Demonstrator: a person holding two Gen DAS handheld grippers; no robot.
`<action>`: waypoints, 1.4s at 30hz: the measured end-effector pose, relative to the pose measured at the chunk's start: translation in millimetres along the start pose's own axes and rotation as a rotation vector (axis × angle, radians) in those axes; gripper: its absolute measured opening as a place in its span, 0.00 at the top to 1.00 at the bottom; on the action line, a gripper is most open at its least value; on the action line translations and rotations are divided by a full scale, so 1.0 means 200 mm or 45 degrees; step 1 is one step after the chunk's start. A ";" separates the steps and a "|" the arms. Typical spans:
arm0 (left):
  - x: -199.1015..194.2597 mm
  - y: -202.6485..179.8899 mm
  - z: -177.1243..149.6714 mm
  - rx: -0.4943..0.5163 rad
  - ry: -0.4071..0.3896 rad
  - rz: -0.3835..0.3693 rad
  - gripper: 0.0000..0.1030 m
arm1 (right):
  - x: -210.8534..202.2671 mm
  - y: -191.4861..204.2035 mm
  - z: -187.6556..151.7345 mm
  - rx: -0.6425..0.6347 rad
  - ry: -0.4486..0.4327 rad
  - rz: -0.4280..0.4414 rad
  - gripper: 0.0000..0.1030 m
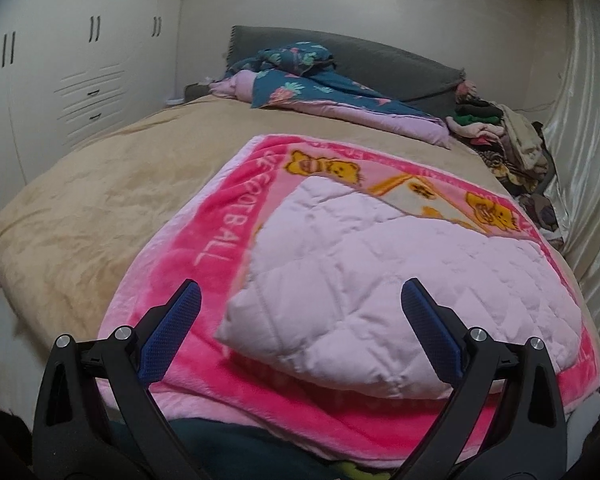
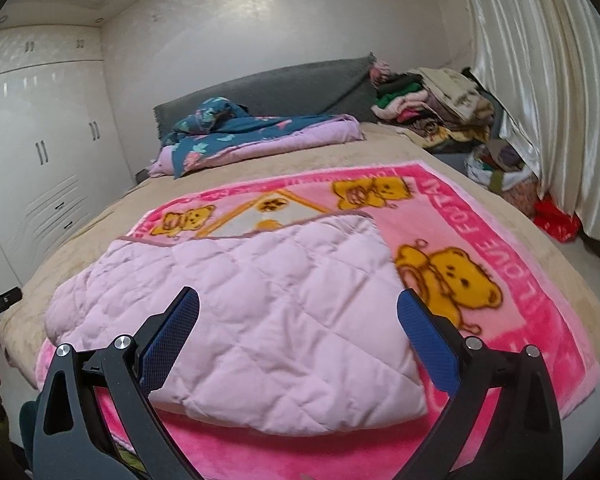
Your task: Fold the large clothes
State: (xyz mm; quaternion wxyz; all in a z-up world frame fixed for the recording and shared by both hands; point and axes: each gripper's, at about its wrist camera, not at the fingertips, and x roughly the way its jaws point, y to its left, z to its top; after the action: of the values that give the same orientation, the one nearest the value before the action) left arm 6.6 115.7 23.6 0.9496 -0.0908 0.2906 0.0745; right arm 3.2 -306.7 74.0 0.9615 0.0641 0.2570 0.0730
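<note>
A light pink quilted piece (image 1: 384, 276) lies folded on a bright pink bear-print blanket (image 1: 204, 248) spread over the beige bed (image 1: 100, 200). It also shows in the right wrist view (image 2: 260, 320), on the same blanket (image 2: 500, 240). My left gripper (image 1: 300, 294) is open and empty, hovering above the quilted piece's near left corner. My right gripper (image 2: 298, 300) is open and empty, above the quilted piece's near right part. Neither gripper touches the fabric.
A blue patterned and lilac duvet (image 1: 312, 92) lies bunched by the grey headboard (image 1: 400, 64). A pile of mixed clothes (image 2: 432, 108) sits at the far right corner. White wardrobes (image 1: 60, 80) stand on the left, a pale curtain (image 2: 540, 80) on the right.
</note>
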 end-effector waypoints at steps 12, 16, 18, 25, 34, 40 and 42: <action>-0.08 -0.23 -0.01 0.103 -0.054 -0.104 0.09 | -0.12 0.21 0.06 -0.099 -0.085 0.080 0.04; -0.10 -0.29 -0.02 0.133 -0.062 -0.139 0.09 | -0.16 0.27 0.05 -0.130 -0.097 0.108 0.04; -0.11 -0.31 -0.03 0.144 -0.061 -0.153 0.09 | -0.17 0.30 0.04 -0.145 -0.098 0.122 0.04; -0.11 -0.37 -0.06 0.174 -0.059 -0.177 0.09 | -0.20 0.36 0.02 -0.171 -0.106 0.154 0.04; -0.13 -0.42 -0.11 0.185 -0.066 -0.195 0.09 | -0.21 0.39 -0.02 -0.176 -0.092 0.167 0.04; -0.15 -0.44 -0.13 0.194 -0.076 -0.211 0.09 | -0.23 0.40 -0.07 -0.167 -0.099 0.147 0.04; -0.16 -0.44 -0.15 0.204 -0.078 -0.214 0.09 | -0.23 0.40 -0.10 -0.160 -0.090 0.147 0.04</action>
State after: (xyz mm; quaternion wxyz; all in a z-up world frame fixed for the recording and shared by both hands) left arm -19.2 19.8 28.1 0.9652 -0.0363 0.2578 -0.0261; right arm -55.5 -233.7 91.8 0.9663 0.0207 0.2137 0.1420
